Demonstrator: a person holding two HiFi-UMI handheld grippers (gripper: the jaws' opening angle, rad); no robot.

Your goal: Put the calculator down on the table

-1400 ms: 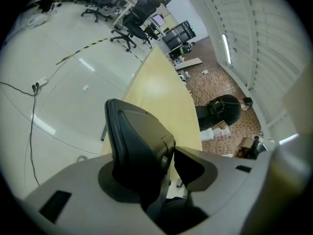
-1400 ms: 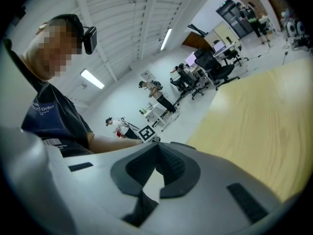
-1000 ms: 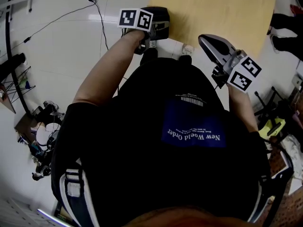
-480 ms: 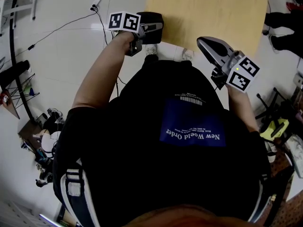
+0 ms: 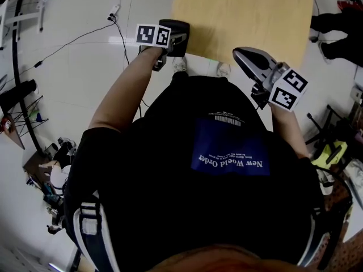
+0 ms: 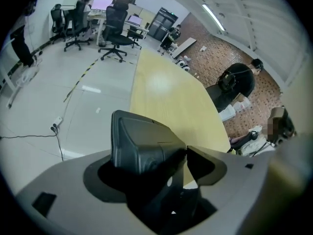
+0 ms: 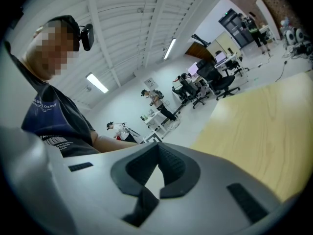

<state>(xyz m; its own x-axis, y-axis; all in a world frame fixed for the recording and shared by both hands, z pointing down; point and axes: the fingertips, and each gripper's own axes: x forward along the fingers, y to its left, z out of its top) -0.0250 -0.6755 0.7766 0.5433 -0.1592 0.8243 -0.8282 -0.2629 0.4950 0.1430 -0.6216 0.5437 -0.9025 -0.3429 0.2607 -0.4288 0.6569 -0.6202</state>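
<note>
– Calculator (image 6: pixel 137 136) first: where is it?

– Clamped in the jaws of the left gripper (image 6: pixel 168 158), a dark slab that fills the gap between them. In the head view it hangs over the near left corner of the tabletop (image 5: pixel 249 16), partly over the floor, and I judge it is not yet resting on the wood.

– And the other hand?

– The right gripper (image 7: pixel 157 166) is off to the side by the near right edge. Its jaws are pressed together with nothing between them.

– So how would you set it down well?

– Carry it further in over the wood, since a release at the corner could tip it onto the floor. The tabletop is bare, so any spot well inside the edge will do. Level the wrist so the broad face goes down first rather than an edge. Lower slowly until it sits flat, and only then part the jaws. Lift straight up afterwards so a pad does not drag it. The right hand has no work here and should stay clear.

– Counts?

– One calculator, one tabletop, two grippers. The left gripper view also shows one person (image 6: pixel 237 82) beside the far side of the tabletop. There are several office chairs (image 6: pixel 115 26) far off, too small to count surely.
</note>
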